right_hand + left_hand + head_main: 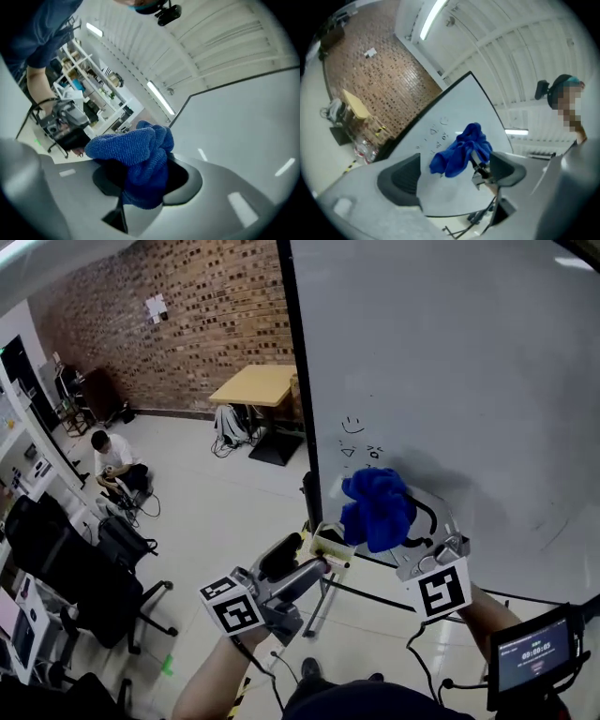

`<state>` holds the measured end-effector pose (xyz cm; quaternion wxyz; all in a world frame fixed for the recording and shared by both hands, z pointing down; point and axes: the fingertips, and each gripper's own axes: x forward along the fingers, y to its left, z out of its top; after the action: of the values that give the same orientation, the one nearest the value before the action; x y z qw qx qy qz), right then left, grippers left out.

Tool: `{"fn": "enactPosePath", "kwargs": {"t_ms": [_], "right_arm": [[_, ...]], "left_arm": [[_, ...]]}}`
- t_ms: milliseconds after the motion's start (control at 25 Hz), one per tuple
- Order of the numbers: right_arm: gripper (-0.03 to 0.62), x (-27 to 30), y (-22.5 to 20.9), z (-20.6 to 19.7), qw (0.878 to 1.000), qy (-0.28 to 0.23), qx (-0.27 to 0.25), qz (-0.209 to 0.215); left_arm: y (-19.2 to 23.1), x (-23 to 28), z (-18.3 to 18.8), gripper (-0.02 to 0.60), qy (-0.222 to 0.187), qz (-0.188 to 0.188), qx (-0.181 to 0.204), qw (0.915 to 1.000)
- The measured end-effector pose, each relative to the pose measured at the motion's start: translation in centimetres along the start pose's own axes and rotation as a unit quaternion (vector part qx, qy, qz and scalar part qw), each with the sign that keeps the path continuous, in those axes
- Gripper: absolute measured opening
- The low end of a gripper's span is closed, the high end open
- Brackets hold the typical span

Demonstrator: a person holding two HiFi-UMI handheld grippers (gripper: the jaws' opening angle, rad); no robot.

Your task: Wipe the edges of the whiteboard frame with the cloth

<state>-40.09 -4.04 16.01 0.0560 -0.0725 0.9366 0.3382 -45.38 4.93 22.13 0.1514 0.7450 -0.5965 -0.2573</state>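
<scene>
The blue cloth point(378, 507) is bunched up in front of the whiteboard point(450, 381), below a small drawn face. My right gripper point(394, 535) is shut on it; in the right gripper view the cloth point(136, 159) fills the gap between the jaws of that gripper point(143, 180). My left gripper point(328, 547) is just left of the cloth, its jaws wide open and holding nothing. In the left gripper view the cloth point(459, 152) hangs beyond that gripper point(454, 176), apart from its pads. The board's black left frame edge point(292, 381) runs up from the grippers.
A wooden table point(253, 385) stands against the brick wall behind the board's left edge. A person point(112, 460) sits on the floor at left, near a black office chair point(84, 577). A small screen point(539, 652) is at lower right. The board's stand legs point(323, 601) are below the grippers.
</scene>
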Motion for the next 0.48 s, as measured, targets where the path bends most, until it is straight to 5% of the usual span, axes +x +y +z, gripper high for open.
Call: {"fn": "enactPosePath", "kwargs": {"t_ms": [80,200,320,480], "right_arm": [[0.176,3.6,-0.4,0.8,0.996,0.029,-0.085,0.006],[0.178,8.9,-0.5,3.7,0.97,0.072,-0.23,0.029],[0.178,14.5,1.5,4.2,0.923,0.105,-0.366,0.042],[0.179,20.8,5.1,0.5,0.84,0.195,-0.503,0.061]], "left_arm": [[2.1,-2.4,1.5,0.453,-0.003,0.032,0.023,0.9992],[3.0,-5.6,4.6,0.433,-0.017,0.051,0.039,0.9978],[5.0,-8.1,5.9,0.422,-0.021,0.057,0.056,0.9966],[9.9,-10.5,6.3,0.41,0.001,0.111,0.146,0.9831]]}}
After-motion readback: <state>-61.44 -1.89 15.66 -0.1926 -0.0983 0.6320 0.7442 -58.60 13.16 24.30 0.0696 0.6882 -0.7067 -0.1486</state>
